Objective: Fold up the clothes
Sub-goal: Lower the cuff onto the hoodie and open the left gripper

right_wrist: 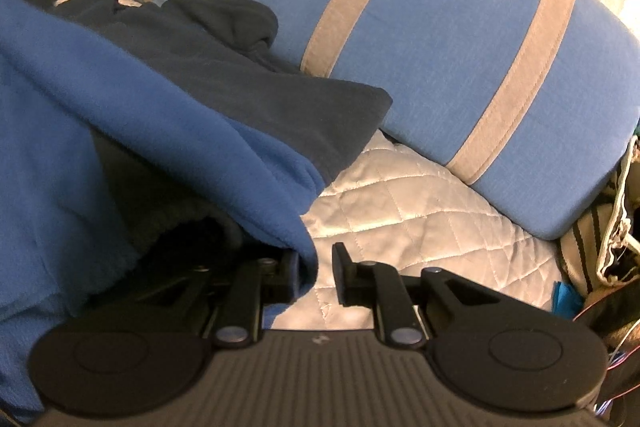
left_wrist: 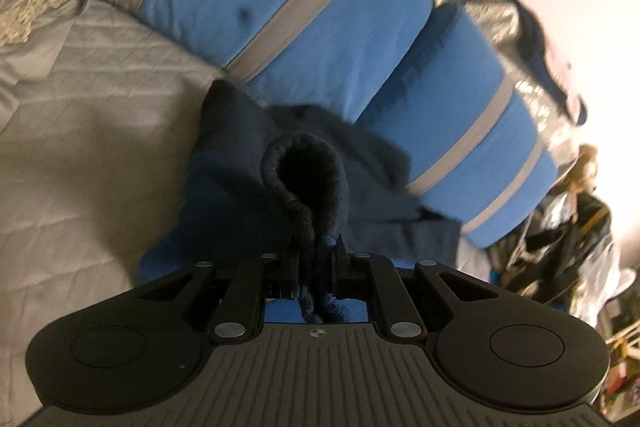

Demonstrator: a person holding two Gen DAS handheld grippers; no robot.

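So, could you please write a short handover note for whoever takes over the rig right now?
Left tool: shut on a bunched dark edge of the blue fleece garment, which forms a loop just ahead of the fingers.
Right tool: open, with the garment's lighter blue edge draped over its left finger; nothing is clamped.
The garment lies rumpled on the quilted grey bedspread, against the blue pillows with grey stripes.
Done: one edge is gripped. No finished fold is visible.
Left: probably close the right tool on the blue edge, spread the garment flat, then fold it.
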